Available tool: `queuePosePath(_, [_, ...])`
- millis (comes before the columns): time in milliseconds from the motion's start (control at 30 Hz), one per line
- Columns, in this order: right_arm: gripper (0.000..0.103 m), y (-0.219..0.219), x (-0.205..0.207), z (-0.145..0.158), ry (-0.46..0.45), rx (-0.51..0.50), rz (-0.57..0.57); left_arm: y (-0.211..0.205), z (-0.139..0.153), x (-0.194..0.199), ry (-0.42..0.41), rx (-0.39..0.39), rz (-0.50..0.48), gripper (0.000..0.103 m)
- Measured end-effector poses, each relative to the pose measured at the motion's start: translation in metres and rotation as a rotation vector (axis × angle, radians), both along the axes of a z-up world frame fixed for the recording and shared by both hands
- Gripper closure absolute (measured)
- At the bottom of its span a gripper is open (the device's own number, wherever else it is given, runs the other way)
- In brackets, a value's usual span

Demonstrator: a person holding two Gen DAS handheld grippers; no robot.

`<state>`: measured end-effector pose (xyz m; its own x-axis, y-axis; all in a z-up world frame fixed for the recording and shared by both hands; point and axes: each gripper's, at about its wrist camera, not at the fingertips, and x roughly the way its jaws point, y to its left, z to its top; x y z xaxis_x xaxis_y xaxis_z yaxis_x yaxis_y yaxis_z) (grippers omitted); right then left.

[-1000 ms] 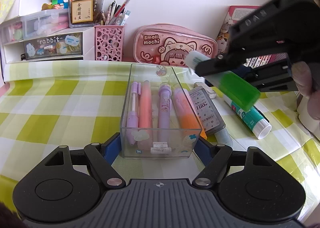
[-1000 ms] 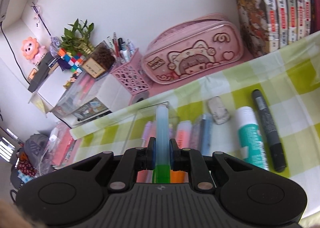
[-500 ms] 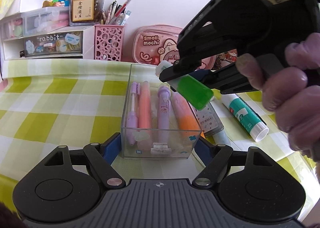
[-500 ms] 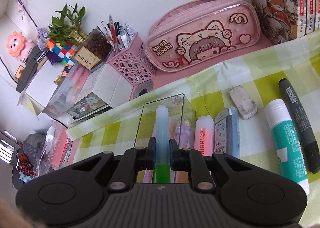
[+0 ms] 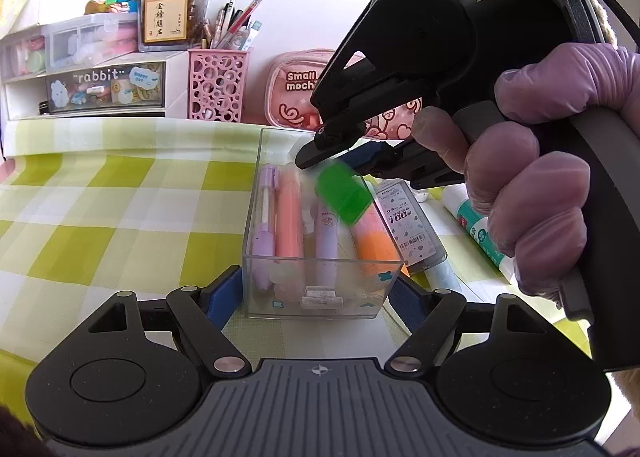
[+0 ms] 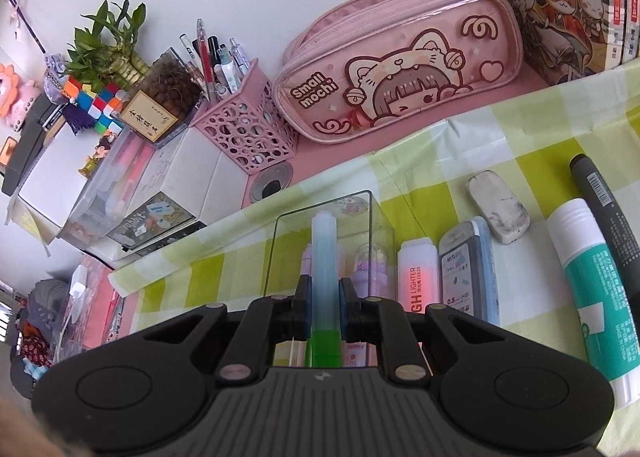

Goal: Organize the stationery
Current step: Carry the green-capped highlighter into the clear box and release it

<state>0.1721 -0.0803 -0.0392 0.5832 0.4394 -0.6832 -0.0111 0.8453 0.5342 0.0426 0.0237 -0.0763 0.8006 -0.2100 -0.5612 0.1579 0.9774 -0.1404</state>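
Note:
A clear plastic box (image 5: 256, 257) sits on the green check cloth and holds several pens and highlighters: purple, pink, lilac and orange. My left gripper (image 5: 318, 293) has its blue pads on both sides of the box's near end and holds it. My right gripper (image 6: 324, 309) is shut on a green highlighter (image 6: 325, 257) with a pale blue-green barrel and holds it, tip forward, over the box (image 6: 280, 257). In the left wrist view the green cap (image 5: 344, 193) hangs blurred just above the box.
Right of the box lie a pink highlighter (image 6: 416, 277), a lead refill case (image 6: 466, 273), an eraser (image 6: 498, 209), a glue stick (image 6: 592, 297) and a black marker (image 6: 604, 209). A pink pencil case (image 6: 400, 65), pink pen cup (image 6: 244, 129) and drawer unit (image 5: 92, 69) line the back.
My right gripper has carried the green highlighter left and down, from beside the box to right over it. My left gripper has stayed on the box.

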Motion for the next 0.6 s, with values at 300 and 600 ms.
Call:
queuePosePath(300, [0.066,-0.001,-0.005,0.003,-0.003,-0.006,0.013,0.0,0.0,0.0,0.0,0.001,0.001,0.027])
queuePosePath(600, [0.063,0.001,-0.014,0.017,-0.057,-0.026,0.042,0.0,0.0,0.0,0.0,0.001,0.0,0.027])
